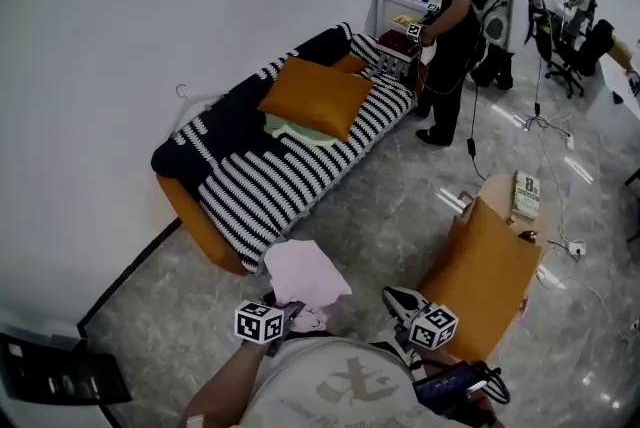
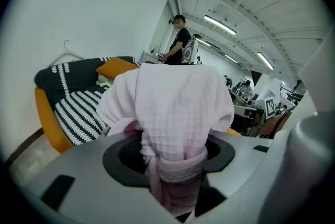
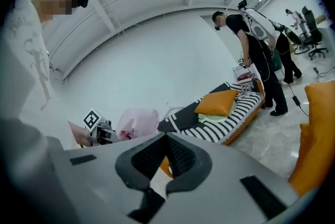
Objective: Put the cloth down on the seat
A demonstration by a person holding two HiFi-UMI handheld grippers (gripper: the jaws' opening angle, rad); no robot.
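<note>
Head view has the pink cloth (image 1: 305, 276) bunched in the left hand-held gripper (image 1: 292, 314), well short of the sofa (image 1: 290, 181). Is the grip good?

Looks so. In the left gripper view the jaws pinch a gathered fold of it, and the rest flops over the top. The right hand-held gripper (image 1: 397, 299) is pressed together on nothing.

So how should it go down?

I'd carry it over the bare floor (image 1: 380, 216) and lower it onto the free striped seat at the near end, short of the orange cushion (image 1: 318, 96). Spread the jaws only once the cloth lies on the fabric. That waffle weave could snag a pad, so lift away slowly.

Anything in the way?

An orange chair (image 1: 485, 281) stands to the right, and a person (image 1: 455, 26) is at the sofa's far end. Room enough, I think.
</note>
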